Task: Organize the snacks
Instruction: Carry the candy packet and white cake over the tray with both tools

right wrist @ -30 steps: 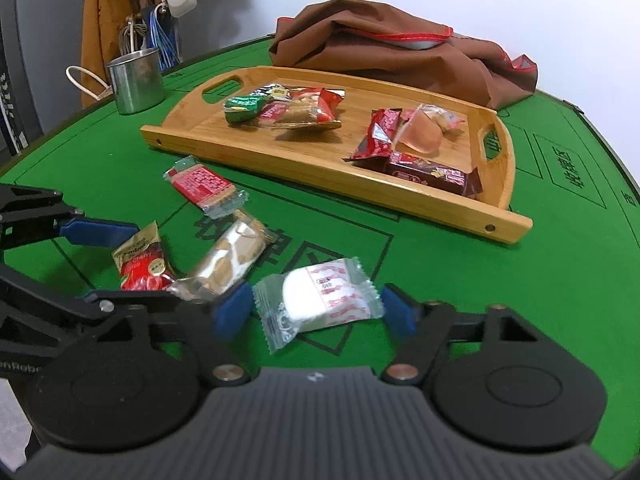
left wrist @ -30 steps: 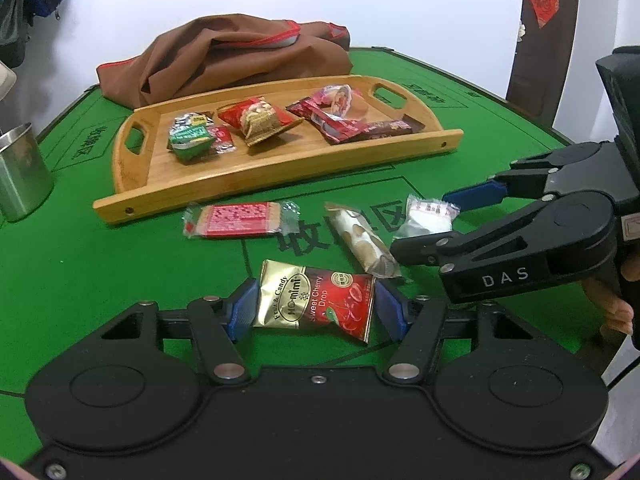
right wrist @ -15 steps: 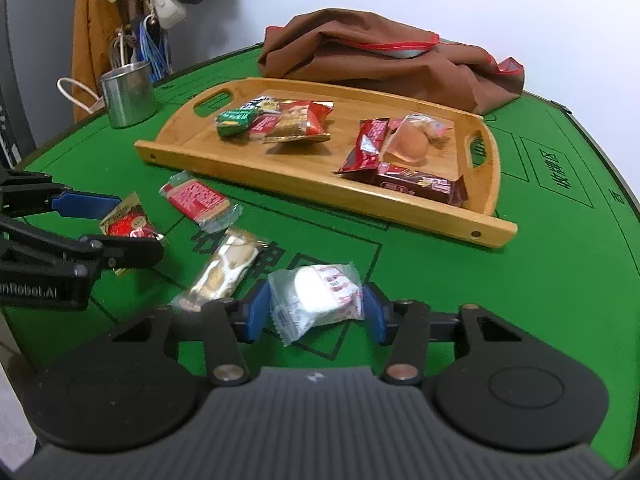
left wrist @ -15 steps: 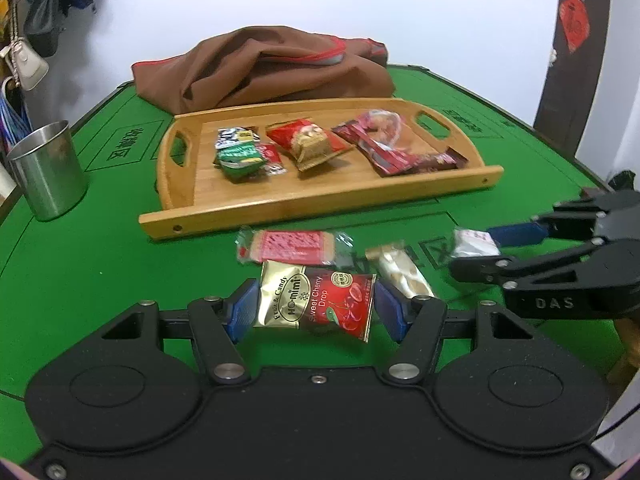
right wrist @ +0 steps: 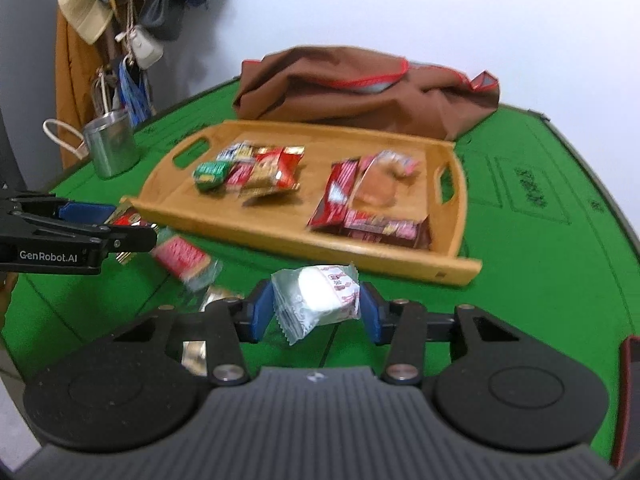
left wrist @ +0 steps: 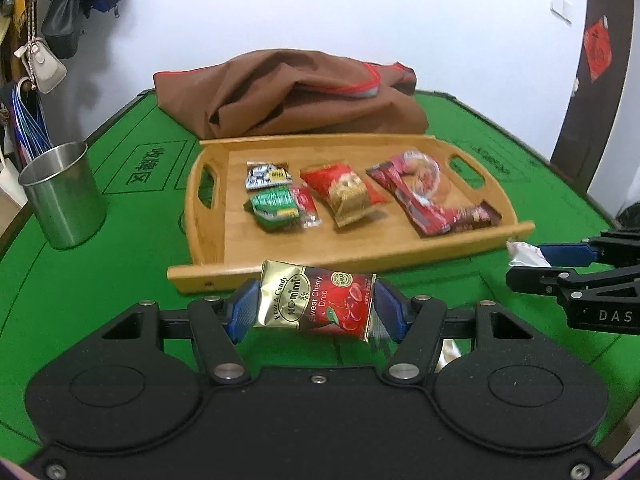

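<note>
"Sweet Cherry Drop" on candy packet [left wrist: 316, 304]

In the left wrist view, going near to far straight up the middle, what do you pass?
left gripper shut on the cherry candy packet → near rim of the wooden tray → red and gold snack pack in the tray → brown cloth bag → white wall
</note>
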A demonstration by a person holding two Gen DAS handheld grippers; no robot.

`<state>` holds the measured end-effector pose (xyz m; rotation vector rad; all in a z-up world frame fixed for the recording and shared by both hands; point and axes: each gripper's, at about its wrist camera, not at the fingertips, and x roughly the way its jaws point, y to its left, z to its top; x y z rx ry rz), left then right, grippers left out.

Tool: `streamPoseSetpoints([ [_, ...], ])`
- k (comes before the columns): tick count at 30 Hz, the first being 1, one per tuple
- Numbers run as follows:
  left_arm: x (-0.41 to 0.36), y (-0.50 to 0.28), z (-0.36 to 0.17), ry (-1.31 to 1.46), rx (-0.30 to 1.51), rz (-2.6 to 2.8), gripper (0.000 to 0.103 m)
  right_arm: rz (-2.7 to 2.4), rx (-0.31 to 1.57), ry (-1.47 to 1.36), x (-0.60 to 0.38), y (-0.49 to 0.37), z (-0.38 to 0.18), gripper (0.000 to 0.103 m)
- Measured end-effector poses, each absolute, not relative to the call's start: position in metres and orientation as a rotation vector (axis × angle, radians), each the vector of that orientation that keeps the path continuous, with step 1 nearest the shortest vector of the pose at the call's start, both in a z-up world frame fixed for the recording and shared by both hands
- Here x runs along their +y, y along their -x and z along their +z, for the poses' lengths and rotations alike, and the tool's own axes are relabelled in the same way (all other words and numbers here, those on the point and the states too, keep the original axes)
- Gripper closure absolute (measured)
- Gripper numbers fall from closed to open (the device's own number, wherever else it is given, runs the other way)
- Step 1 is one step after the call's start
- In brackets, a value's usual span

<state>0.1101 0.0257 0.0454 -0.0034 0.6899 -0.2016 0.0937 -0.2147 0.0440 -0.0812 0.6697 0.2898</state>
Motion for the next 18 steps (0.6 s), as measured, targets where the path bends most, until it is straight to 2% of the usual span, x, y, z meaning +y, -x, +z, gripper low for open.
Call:
streamPoseSetpoints([
  [9,0.037,-0.174,0.075,0.074,0.715,-0.207,0.042,0.183,0.613,0.088,-0.221,-0.145,0.077,0.053],
  [18,0.034,-0.261,0.075,0.092,0.791,-0.157,0.042,0.109,0.647,0.079,-0.226,-0.214,0.089,0.053],
])
